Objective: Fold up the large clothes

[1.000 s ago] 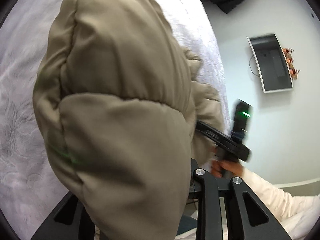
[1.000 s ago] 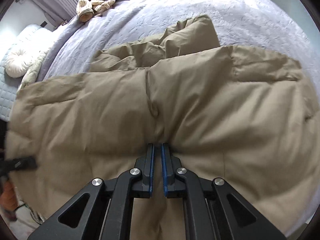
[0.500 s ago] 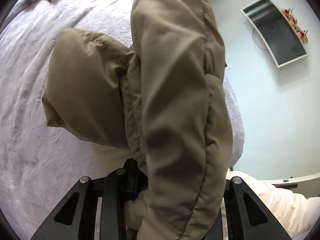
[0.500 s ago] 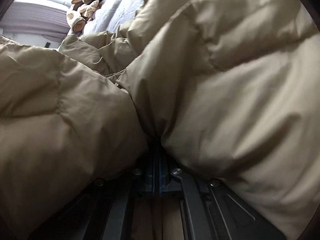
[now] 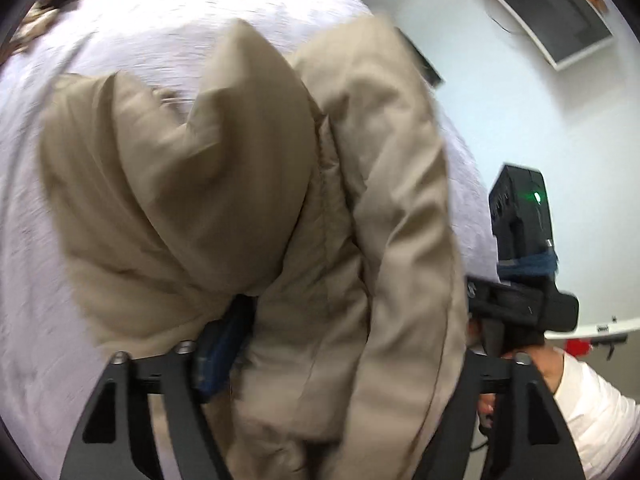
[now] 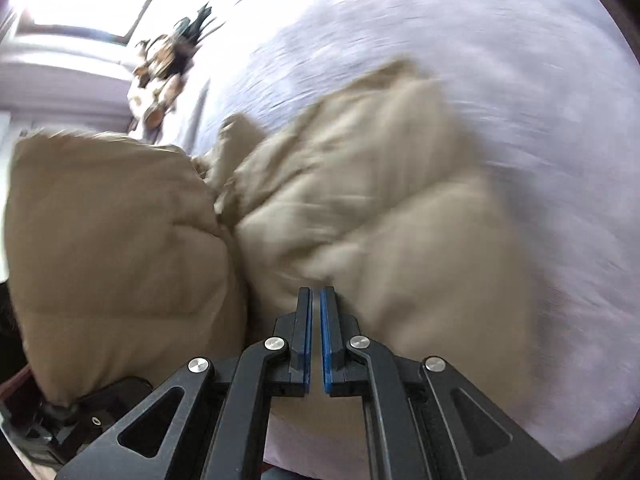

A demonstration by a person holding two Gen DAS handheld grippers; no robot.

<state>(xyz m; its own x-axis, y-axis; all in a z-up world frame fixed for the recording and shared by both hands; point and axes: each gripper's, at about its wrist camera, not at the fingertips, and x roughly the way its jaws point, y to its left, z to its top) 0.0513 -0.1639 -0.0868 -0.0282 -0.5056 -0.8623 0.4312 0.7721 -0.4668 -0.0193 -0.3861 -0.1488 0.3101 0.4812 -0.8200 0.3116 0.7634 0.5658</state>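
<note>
— two claws on one garment. where's the coat?

— tan puffer jacket heaped on my lavender bedspread, bunched and doubled over itself, quilted panels puffed up. from the right wrist view the jacket lies ahead of the fingers, one fat fold standing up at the left of frame, bedspread running off beyond it. all motion-blurred.

— left claw?

— my left gripper: jaws have just been opening, now spread wide. a thick fold of jacket hangs down between them. left finger's blue pad shows bare beside the cloth; the right finger is mostly hidden behind the fold. pads don't look to be pressing, so i call it released, with cloth in the gap.

— right claw?

— my right gripper is closed, blue pads nearly together, only a thin slit between. tips sit against the jacket's edge. i can't make out cloth pinched in the slit, so i won't claim a hold.

— anything else in view?

— in the left view, my other hand in a white sleeve, wrapped round the right gripper's black body, green light glowing on it. dark framed panel on the pale wall. small pile of brown and dark clothes far up the bed, near a bright window.
</note>
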